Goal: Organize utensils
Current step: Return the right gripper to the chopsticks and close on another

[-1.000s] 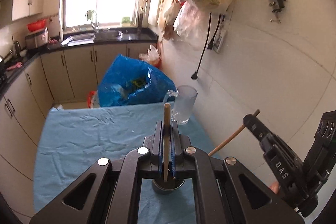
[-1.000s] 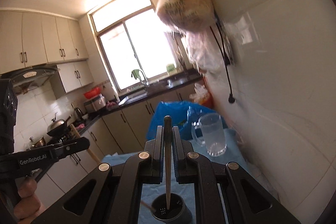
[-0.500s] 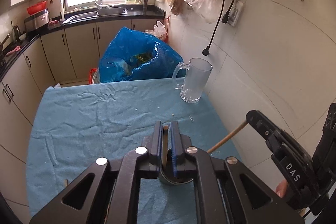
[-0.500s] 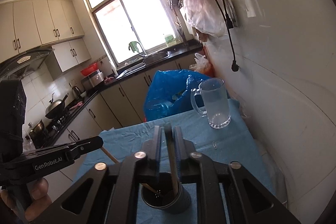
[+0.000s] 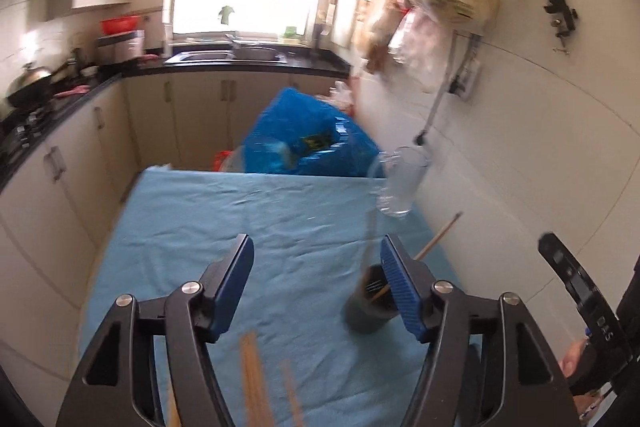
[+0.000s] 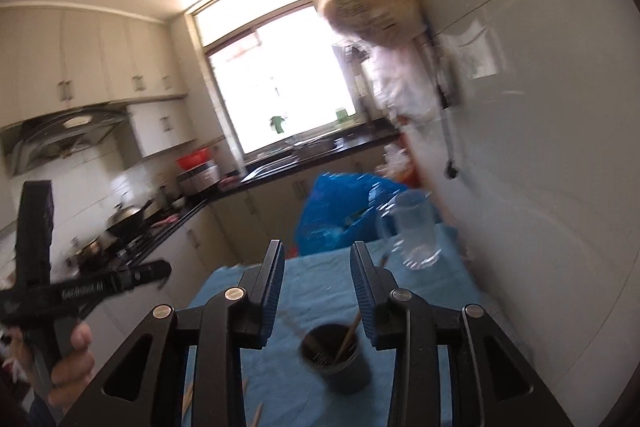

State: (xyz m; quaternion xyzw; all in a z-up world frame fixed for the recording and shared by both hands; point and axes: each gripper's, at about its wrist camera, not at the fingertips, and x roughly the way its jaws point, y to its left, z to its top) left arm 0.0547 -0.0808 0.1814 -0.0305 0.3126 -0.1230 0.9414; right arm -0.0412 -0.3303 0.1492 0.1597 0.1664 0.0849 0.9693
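Observation:
A dark utensil cup stands on the blue cloth with a wooden chopstick and a thin grey stick leaning out of it. My left gripper hangs just left of the cup, its jaws opening with nothing between them. Loose wooden chopsticks lie on the cloth under it. In the right wrist view the same cup sits below my right gripper, whose jaws are also opening and hold nothing. A chopstick rests inside the cup.
A clear glass mug stands at the table's far right by the tiled wall. A blue plastic bag sits behind the far edge. Kitchen counters and cabinets run along the left. A hand holds the left gripper's handle.
Both grippers were shut on sticks held upright over the cup. Both have let them go into the cup and opened. The left gripper has swung to the left of the cup.

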